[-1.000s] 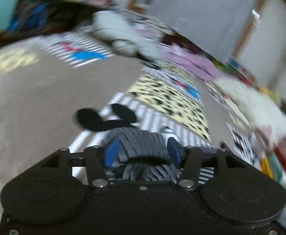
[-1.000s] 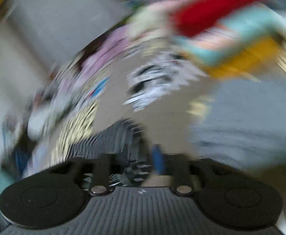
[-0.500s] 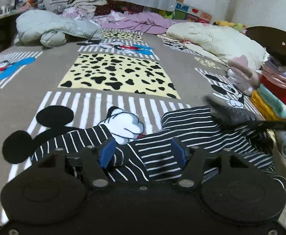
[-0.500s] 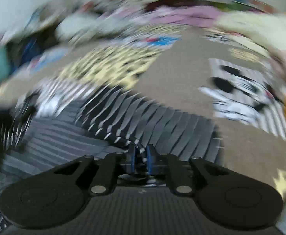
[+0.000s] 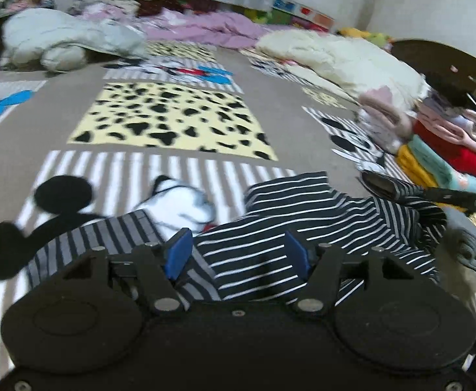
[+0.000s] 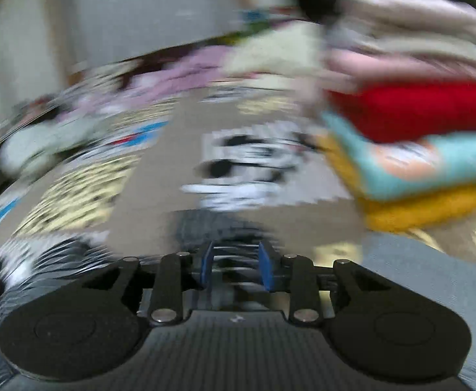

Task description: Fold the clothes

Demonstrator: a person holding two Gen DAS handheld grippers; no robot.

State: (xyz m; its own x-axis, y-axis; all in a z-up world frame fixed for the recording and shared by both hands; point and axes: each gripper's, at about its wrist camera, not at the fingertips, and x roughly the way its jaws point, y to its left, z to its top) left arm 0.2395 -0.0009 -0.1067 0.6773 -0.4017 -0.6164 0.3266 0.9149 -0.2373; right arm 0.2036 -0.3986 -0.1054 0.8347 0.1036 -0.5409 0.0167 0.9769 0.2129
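A black-and-white striped garment (image 5: 270, 238) is lying rumpled on the patterned bedspread (image 5: 179, 120), close to the near edge of the bed and stretching from the cartoon-mouse print toward the right edge. It is bunched rather than flat, with a fold rising at its far side.

The left gripper (image 5: 238, 254) is hovering low over the garment with its jaws standing wide; striped cloth is showing between the blue pads, but they are not pressing on it. The right gripper (image 6: 236, 265) is blurred; its jaws are opening, and striped fabric seems to be lying between them, apparently without being pinched.

Judging from this, the garment is still being laid out before any fold. To do this well, each gripper should be taking a single layer at an outer edge or corner, not a bunch from the middle, and both should be drawing the cloth flat across the bedspread.

Beside the right edge of the bed, a stack of folded clothes (image 6: 417, 150) is sitting in yellow, teal and red layers; pulling outward too far risks nudging it.
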